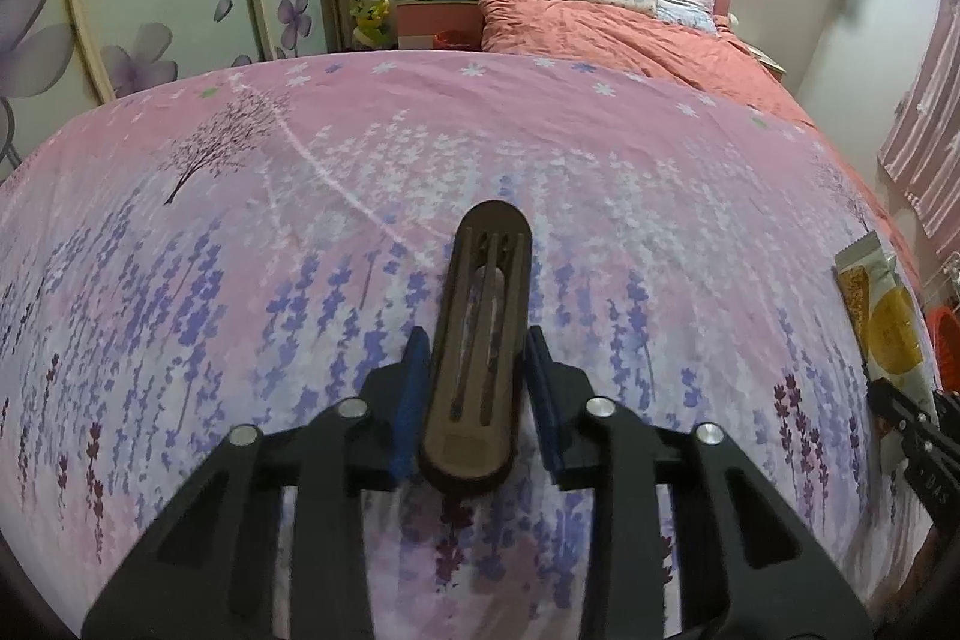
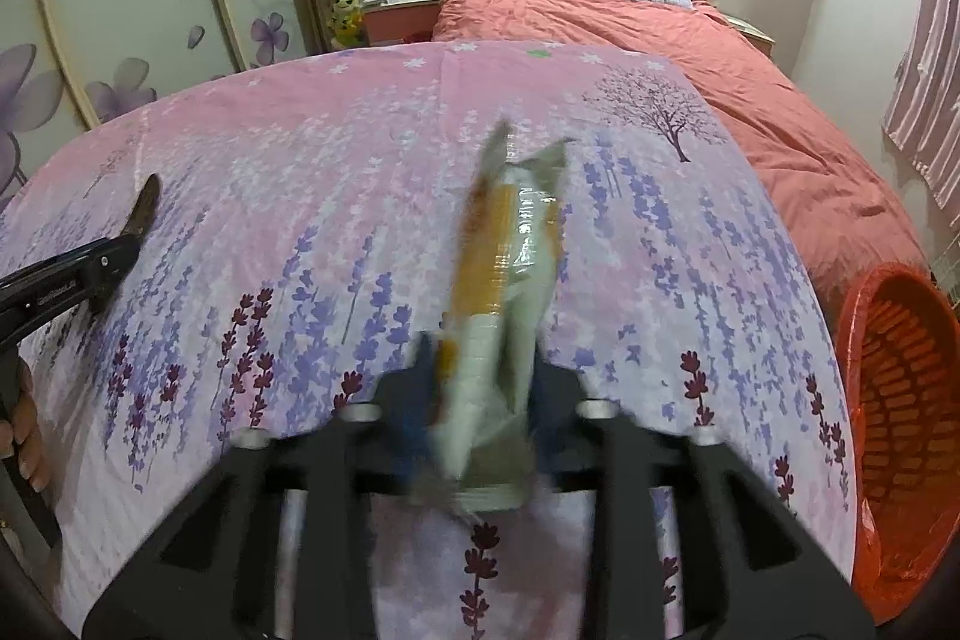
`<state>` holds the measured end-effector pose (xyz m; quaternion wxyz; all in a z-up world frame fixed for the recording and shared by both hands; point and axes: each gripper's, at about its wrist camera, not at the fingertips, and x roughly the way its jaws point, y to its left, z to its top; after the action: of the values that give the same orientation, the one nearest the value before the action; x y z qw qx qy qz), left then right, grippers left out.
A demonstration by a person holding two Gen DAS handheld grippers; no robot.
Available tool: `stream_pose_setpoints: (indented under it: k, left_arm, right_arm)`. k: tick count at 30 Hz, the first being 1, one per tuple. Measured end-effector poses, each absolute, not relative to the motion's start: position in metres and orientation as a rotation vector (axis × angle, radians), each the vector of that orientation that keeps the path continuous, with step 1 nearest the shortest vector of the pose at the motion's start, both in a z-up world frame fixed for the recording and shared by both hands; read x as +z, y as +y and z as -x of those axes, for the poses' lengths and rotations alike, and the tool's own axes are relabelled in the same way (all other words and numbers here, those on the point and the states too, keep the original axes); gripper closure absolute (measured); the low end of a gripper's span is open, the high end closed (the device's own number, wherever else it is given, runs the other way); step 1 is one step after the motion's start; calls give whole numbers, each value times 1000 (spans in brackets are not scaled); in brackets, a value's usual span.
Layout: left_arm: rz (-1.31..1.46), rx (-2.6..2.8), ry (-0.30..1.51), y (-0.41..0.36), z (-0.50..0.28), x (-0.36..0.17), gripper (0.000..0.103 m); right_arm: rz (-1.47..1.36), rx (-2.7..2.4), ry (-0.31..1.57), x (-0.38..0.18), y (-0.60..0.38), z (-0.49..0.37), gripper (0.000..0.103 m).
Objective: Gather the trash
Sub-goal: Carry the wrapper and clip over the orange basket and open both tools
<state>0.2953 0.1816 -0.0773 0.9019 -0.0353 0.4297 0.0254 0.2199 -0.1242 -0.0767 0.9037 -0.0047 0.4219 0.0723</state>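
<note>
In the left wrist view a long brown oblong case, with cutlery shapes showing inside it, runs forward between the blue pads of my left gripper; both pads press on its sides. My right gripper is shut on a crumpled white and orange snack wrapper, which is blurred and stands up out of the jaws. The left view shows that wrapper at the far right, with the right gripper on it. The right view shows the left gripper at the left edge, the case's tip sticking out.
Both grippers hang over a flat surface under a pink and lavender flower-print sheet. A red mesh basket lined with a red bag stands off its right edge. Behind are a bed with an orange quilt and a nightstand. A hand shows at far left.
</note>
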Motion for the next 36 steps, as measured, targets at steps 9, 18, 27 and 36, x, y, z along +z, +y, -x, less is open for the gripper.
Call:
stream_pose_setpoints:
  k: [9,18,27,36]
  left_arm:
    - [65,29,868,184,-280,-73,75]
    - [69,-10,831,176,-262,-48,75]
    - [56,-91,745,141,-241,-3,75]
    - [38,-221,676,80,-216,38,75]
  right_arm:
    - [-51,195,832,-64,-143,-199,85]
    - [-82,210,783,-42,-157,-183,85]
    - [-121,208,703,-13,-178,-162,85]
    - [-158,171,626,12,-208,-134,85]
